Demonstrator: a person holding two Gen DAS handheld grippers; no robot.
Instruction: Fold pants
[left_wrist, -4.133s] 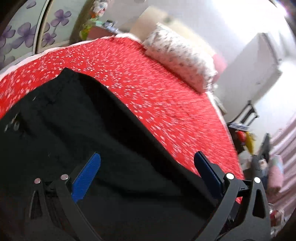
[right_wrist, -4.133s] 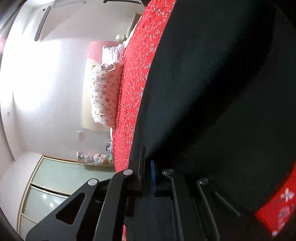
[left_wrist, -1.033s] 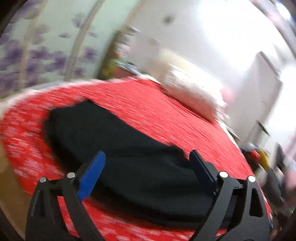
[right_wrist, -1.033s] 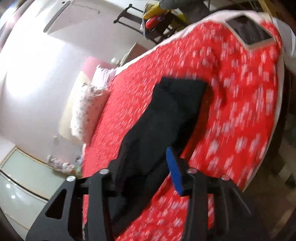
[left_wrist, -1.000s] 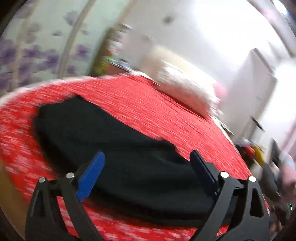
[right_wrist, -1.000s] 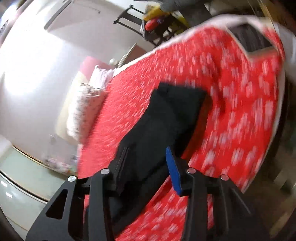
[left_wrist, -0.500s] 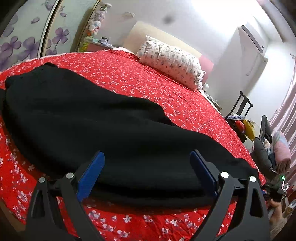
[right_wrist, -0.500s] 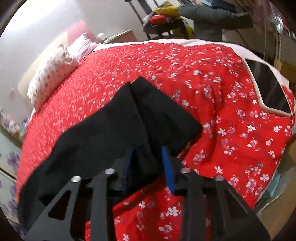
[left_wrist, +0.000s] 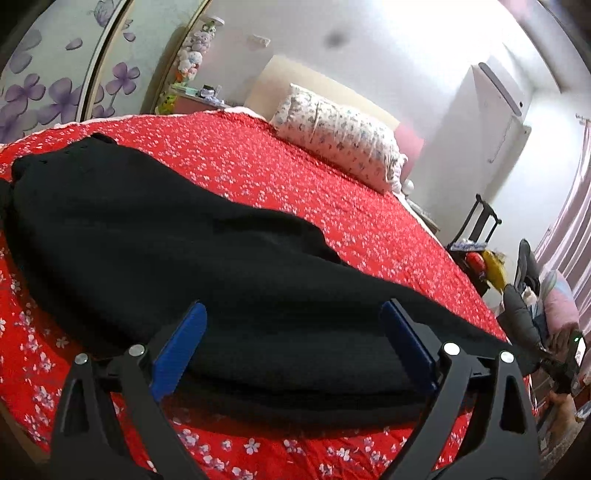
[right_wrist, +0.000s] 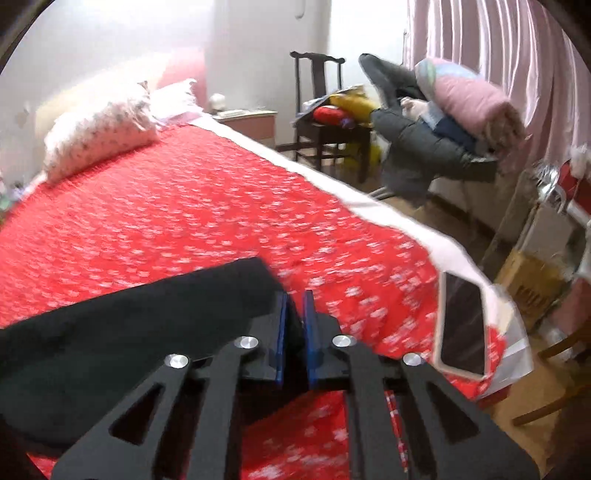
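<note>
The black pants lie lengthwise on the red flowered bedspread, folded leg on leg. My left gripper is open and empty, hovering over the near edge of the pants near their middle. In the right wrist view my right gripper is shut on the leg-end corner of the pants, close to the bed's foot corner.
A flowered pillow lies at the bed's head. A phone or tablet lies on the bed's corner next to my right gripper. A chair with clothes and a pile of bedding stand beyond the bed.
My right gripper has swung right to the leg end and closed on the pants' corner. My left gripper stays open over the pants, barely moved.
</note>
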